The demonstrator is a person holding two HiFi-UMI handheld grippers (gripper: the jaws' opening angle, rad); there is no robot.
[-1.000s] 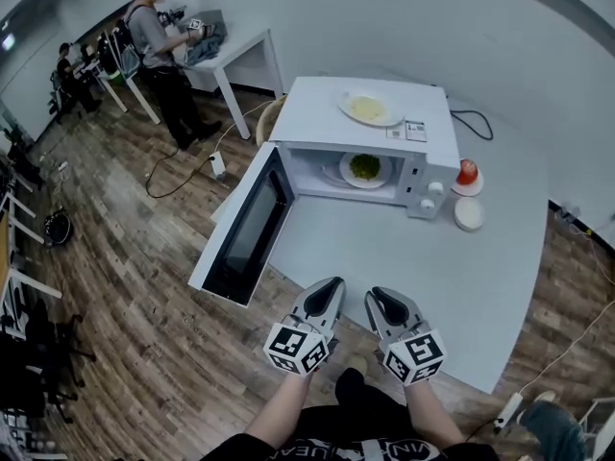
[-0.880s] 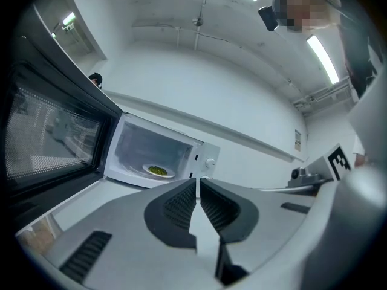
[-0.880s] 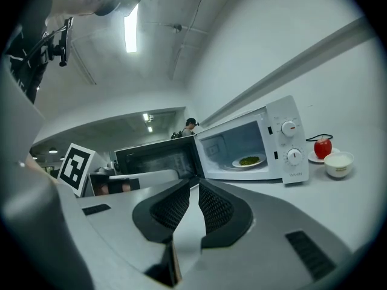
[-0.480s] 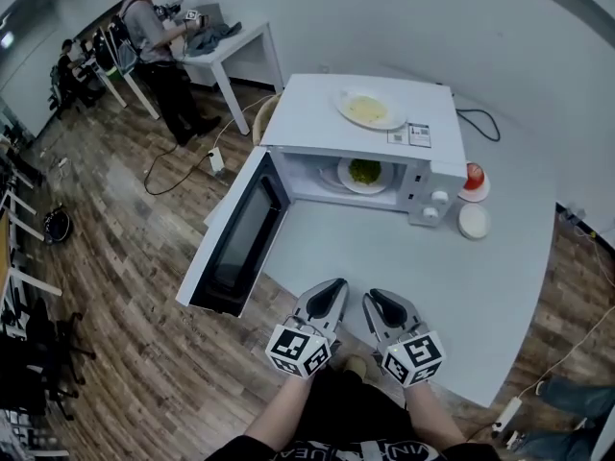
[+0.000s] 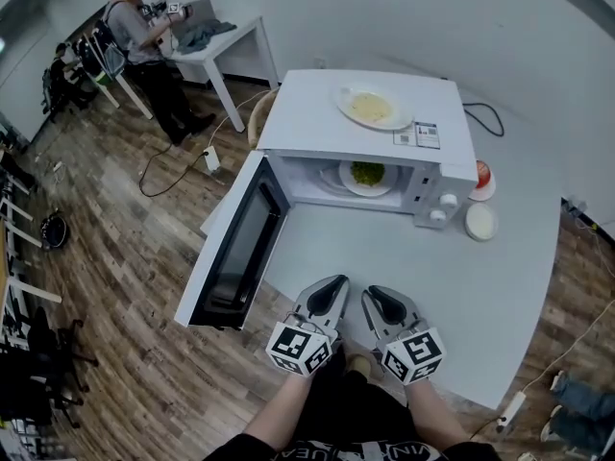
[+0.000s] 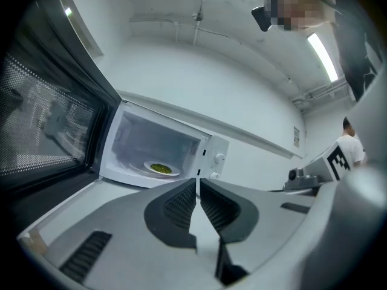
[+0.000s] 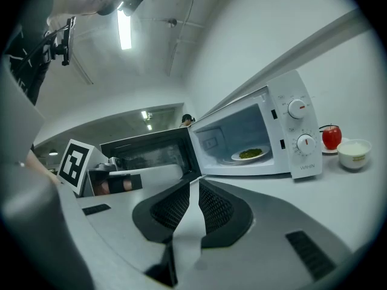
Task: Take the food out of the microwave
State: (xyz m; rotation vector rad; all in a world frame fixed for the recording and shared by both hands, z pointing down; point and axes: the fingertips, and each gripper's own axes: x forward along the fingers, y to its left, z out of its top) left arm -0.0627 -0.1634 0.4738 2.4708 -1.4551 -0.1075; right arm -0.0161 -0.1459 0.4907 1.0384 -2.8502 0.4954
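Observation:
A white microwave (image 5: pixel 370 142) stands on the white table with its door (image 5: pixel 233 248) swung wide open to the left. Inside it lies a white plate of green food (image 5: pixel 365 174), which also shows in the left gripper view (image 6: pixel 160 168) and the right gripper view (image 7: pixel 250 154). My left gripper (image 5: pixel 332 286) and right gripper (image 5: pixel 375 294) hover side by side over the table's near edge. Both point at the microwave from well short of it. The left gripper (image 6: pixel 198 180) and the right gripper (image 7: pixel 195 180) each have their jaws together, with nothing between them.
A second plate with yellowish food (image 5: pixel 371 108) rests on top of the microwave. A red apple (image 5: pixel 481 174) and a white bowl (image 5: pixel 479 221) sit right of it. A person (image 5: pixel 139 36) works at another table at the far left. The open door overhangs the table's left edge.
The head view has shifted a little, so the microwave and door sit slightly differently in frame. Both grippers keep their side-by-side pose with jaws unchanged.

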